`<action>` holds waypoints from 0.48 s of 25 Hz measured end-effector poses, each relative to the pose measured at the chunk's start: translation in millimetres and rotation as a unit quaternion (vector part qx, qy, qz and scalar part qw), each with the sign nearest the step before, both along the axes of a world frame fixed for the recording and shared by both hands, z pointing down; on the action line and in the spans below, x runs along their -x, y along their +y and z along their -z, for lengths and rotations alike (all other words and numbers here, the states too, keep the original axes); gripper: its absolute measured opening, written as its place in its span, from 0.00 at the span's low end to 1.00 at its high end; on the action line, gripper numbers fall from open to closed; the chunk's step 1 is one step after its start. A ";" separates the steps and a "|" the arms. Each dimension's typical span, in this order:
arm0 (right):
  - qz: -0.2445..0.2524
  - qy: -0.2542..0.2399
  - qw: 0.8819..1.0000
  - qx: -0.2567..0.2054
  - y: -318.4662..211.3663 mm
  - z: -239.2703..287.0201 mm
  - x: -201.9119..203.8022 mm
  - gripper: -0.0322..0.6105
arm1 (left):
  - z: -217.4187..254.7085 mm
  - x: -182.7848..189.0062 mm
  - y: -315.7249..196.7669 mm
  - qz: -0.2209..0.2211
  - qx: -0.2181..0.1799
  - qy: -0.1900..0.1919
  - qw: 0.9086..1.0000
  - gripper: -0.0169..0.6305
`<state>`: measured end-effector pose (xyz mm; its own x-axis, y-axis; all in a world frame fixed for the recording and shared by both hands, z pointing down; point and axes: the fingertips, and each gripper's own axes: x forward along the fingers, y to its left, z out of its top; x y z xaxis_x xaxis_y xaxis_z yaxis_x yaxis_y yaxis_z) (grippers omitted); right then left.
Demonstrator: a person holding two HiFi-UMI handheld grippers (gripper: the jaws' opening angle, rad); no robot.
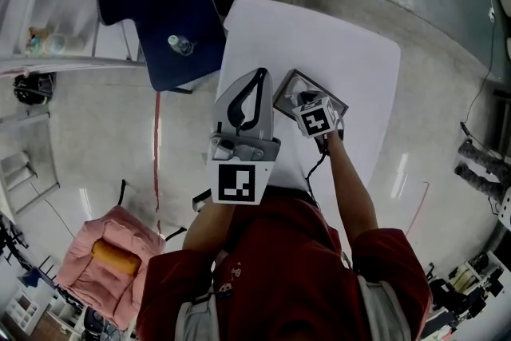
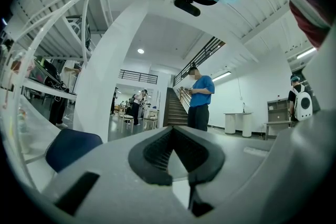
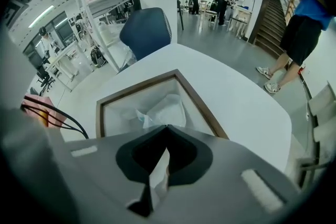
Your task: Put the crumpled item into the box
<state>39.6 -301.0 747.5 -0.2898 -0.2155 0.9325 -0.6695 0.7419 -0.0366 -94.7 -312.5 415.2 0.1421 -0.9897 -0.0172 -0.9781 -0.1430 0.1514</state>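
Note:
A shallow box (image 3: 205, 109) with a dark wooden rim stands on the white table (image 3: 247, 102). Inside it is the crumpled white item (image 3: 164, 106), its near edge right at the tips of my right gripper (image 3: 167, 127), whose jaws are closed on that edge. In the head view the right gripper (image 1: 304, 101) points down into the box (image 1: 321, 86) from its near side. My left gripper (image 1: 261, 73) is raised above the table's near left part, tilted up and away from the box. Its jaws (image 2: 171, 129) meet at the tips with nothing between them.
A blue office chair (image 1: 160, 4) stands at the table's far left corner. A person in a blue shirt (image 3: 302, 29) stands beyond the far edge. A pink cushioned seat (image 1: 104, 259) is on the floor to my left. Shelving (image 3: 100, 18) lines the left side.

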 end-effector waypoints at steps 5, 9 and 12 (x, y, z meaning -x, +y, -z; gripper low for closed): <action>0.012 0.011 1.000 0.017 -0.3 -9.3 -0.3 0.05 | -4.5 1.2 -3.0 0.001 0.007 0.001 1.000 0.03; 0.017 0.018 0.999 0.029 1.0 -14.2 1.1 0.05 | -7.7 3.0 -4.1 0.002 0.013 0.004 1.000 0.03; 0.016 0.021 0.999 0.033 2.0 -17.5 2.2 0.05 | -7.9 3.1 -4.0 0.002 0.013 0.004 1.000 0.03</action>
<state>37.4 -299.0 765.0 -0.2563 -0.1447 0.9557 -0.6473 0.7600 -0.0585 -97.8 -316.5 423.1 0.1380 -0.9904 0.0069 -0.9774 -0.1350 0.1629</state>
